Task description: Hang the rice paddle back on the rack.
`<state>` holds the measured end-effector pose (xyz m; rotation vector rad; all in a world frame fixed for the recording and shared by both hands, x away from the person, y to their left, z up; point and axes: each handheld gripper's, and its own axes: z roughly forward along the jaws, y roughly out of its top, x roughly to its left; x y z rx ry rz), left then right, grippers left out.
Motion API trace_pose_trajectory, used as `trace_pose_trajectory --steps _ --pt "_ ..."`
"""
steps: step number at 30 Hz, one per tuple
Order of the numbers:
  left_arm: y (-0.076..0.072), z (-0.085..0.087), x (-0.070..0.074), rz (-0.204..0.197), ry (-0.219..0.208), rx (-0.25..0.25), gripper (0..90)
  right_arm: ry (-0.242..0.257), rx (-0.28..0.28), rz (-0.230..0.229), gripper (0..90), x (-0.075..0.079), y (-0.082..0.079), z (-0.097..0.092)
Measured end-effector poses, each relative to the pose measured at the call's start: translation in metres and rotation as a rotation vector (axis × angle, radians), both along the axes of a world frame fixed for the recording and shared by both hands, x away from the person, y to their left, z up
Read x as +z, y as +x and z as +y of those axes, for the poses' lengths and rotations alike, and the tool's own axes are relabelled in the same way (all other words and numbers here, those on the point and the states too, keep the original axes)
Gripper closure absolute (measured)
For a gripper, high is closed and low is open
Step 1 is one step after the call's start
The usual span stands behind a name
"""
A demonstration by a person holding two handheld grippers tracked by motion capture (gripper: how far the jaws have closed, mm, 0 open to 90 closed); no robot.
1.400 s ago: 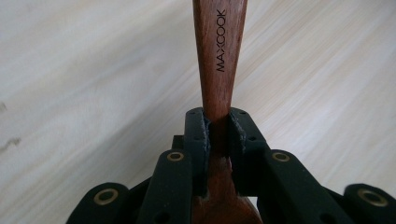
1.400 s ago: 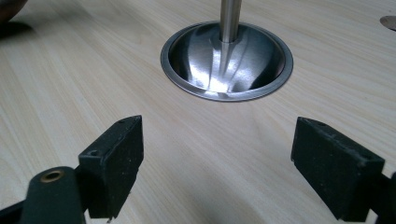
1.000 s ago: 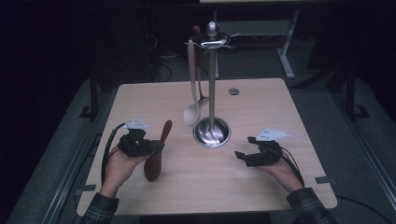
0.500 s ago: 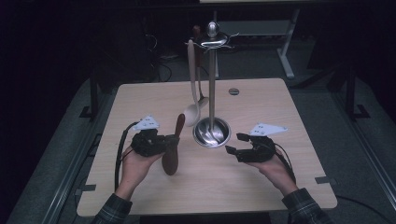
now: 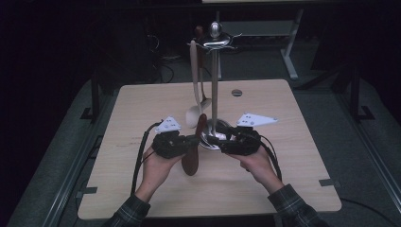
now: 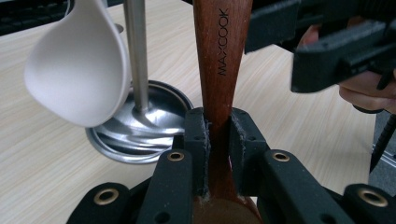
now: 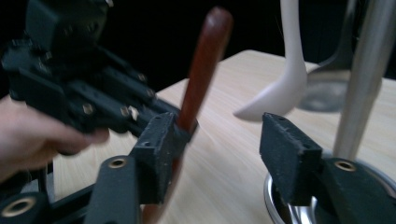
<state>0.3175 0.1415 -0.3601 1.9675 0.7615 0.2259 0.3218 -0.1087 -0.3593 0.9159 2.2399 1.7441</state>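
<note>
The left gripper (image 5: 189, 142) is clamped on the wooden spoon (image 5: 195, 147) at the neck just above its bowl, fingers (image 6: 196, 140) pressing both sides. The spoon's long axis runs tilted upright — bowl low toward the person, handle tip up toward the stand (image 5: 215, 90).

The right gripper (image 5: 215, 141) faces it from the opposite side. Its fingers have just been closing, but a gap remains: in the right gripper view 1 finger (image 7: 159, 144) sits against the handle, the other (image 7: 287, 154) well clear, beside the stand's pole.

Obstructions: the pole, the stand's base on the desk (image 5: 293, 156), and the white ladle (image 5: 195, 101) hanging just beyond the handle tip.
</note>
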Motion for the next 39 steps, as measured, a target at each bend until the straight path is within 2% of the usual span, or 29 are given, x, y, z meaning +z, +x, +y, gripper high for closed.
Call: trace_pose_trajectory --steps 3,8,16,23,27,30,36,39 --pt "-0.002 -0.004 -0.001 -0.006 -0.002 0.002 78.7 0.013 -0.002 -0.003 49.6 0.002 0.003 0.006" --pt "-0.004 -0.007 -0.001 -0.018 0.006 -0.004 78.6 0.018 0.009 0.018 54.2 0.001 0.005 0.016" --pt "-0.005 -0.010 -0.001 -0.023 0.007 -0.004 78.6 0.026 -0.003 0.018 69.5 0.000 0.007 0.023" --pt "-0.003 -0.010 -0.001 -0.033 0.003 -0.003 78.2 0.055 0.007 0.026 74.4 0.001 0.009 0.025" --pt "-0.002 -0.010 -0.002 -0.033 0.013 -0.011 76.6 0.050 0.026 0.026 76.3 0.001 0.009 0.025" --pt "-0.001 -0.008 -0.002 -0.022 0.012 -0.016 73.4 0.045 0.037 0.016 76.6 0.001 0.009 0.024" --pt "-0.004 0.003 0.000 -0.024 0.015 -0.030 58.0 0.034 0.059 -0.007 76.8 0.006 0.012 0.018" --pt "-0.007 0.012 0.001 -0.011 0.010 -0.033 51.5 0.022 0.060 -0.018 76.8 0.008 0.014 0.016"
